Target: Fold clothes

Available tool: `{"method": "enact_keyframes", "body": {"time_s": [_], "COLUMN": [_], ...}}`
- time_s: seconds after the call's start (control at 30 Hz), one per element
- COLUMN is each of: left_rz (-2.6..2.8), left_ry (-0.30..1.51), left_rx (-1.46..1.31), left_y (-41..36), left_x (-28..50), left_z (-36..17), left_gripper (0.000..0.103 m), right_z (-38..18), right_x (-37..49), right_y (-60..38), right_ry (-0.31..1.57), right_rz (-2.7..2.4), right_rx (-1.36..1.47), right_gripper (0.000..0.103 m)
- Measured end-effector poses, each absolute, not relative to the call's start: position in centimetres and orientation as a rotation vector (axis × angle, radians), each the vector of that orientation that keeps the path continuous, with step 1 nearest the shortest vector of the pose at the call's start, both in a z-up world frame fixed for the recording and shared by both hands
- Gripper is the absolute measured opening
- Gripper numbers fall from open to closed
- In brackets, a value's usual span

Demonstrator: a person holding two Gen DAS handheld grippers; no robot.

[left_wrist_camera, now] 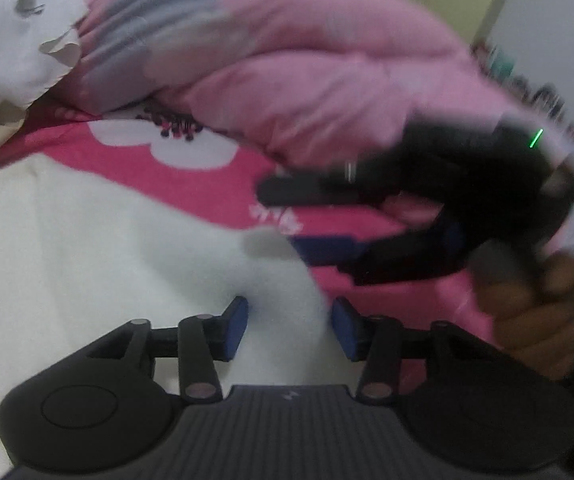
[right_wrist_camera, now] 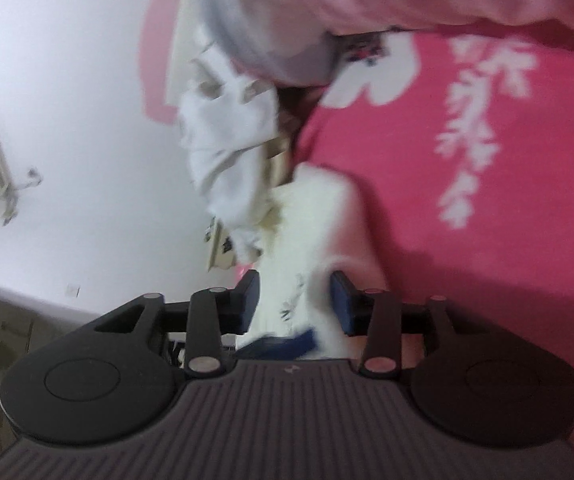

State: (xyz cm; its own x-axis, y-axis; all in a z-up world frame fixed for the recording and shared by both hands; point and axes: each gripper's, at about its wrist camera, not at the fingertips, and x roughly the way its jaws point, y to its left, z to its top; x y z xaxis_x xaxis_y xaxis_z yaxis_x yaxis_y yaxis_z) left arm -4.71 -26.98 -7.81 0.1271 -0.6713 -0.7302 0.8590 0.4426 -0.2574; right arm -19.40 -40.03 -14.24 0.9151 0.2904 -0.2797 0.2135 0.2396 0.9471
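A cream-white garment (left_wrist_camera: 87, 240) with a grey branch print lies spread on the hot-pink flowered bedsheet (left_wrist_camera: 59, 144). My left gripper (left_wrist_camera: 291, 328) hovers over the garment's right edge. Its blue pads stand apart, the cloth shows in the gap, and nothing is pinched. My right gripper (left_wrist_camera: 283, 220) comes in from the right, held by a hand (left_wrist_camera: 547, 320). It is open, with a cloth corner by its lower blue pad. In the rolled right wrist view, my right gripper (right_wrist_camera: 295, 304) has the cream garment (right_wrist_camera: 311, 224) showing between its spread pads. A blurred blue shape (right_wrist_camera: 283, 344) sits near the camera.
A bulky light-pink quilt (left_wrist_camera: 307, 72) is heaped across the back of the bed. A crumpled white clothes pile (left_wrist_camera: 15, 40) lies at the far left, also seen as the white pile (right_wrist_camera: 227, 140). A white wall (right_wrist_camera: 67, 80) stands beyond the bed.
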Motion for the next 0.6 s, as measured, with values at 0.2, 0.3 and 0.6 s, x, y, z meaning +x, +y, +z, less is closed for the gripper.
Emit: {"method": "enact_keyframes", "body": {"time_s": [0.2,0.3,0.6], "left_rz": [-1.042,-1.031,-1.017], "left_ry": [0.942,0.949,0.931], "left_rx": [0.122,0.047,-0.103], "left_y": [-25.4,-23.7,-19.8], "left_x": [-4.0,-3.3,-2.5], "left_z": [-8.3,-8.3,-7.7], "left_gripper": [0.017,0.016,0.014], "right_z": [-13.1,-12.5,-10.8], "right_x": [-19.5,-20.7,-19.0], "right_y": [-39.3,-40.1,-36.8], "right_ry": [0.438,0.395,0.639], "right_rz": [0.118,0.099,-0.021], "right_rx": [1.294,1.272,0.755], "right_gripper": [0.052,0.051,0.050]}}
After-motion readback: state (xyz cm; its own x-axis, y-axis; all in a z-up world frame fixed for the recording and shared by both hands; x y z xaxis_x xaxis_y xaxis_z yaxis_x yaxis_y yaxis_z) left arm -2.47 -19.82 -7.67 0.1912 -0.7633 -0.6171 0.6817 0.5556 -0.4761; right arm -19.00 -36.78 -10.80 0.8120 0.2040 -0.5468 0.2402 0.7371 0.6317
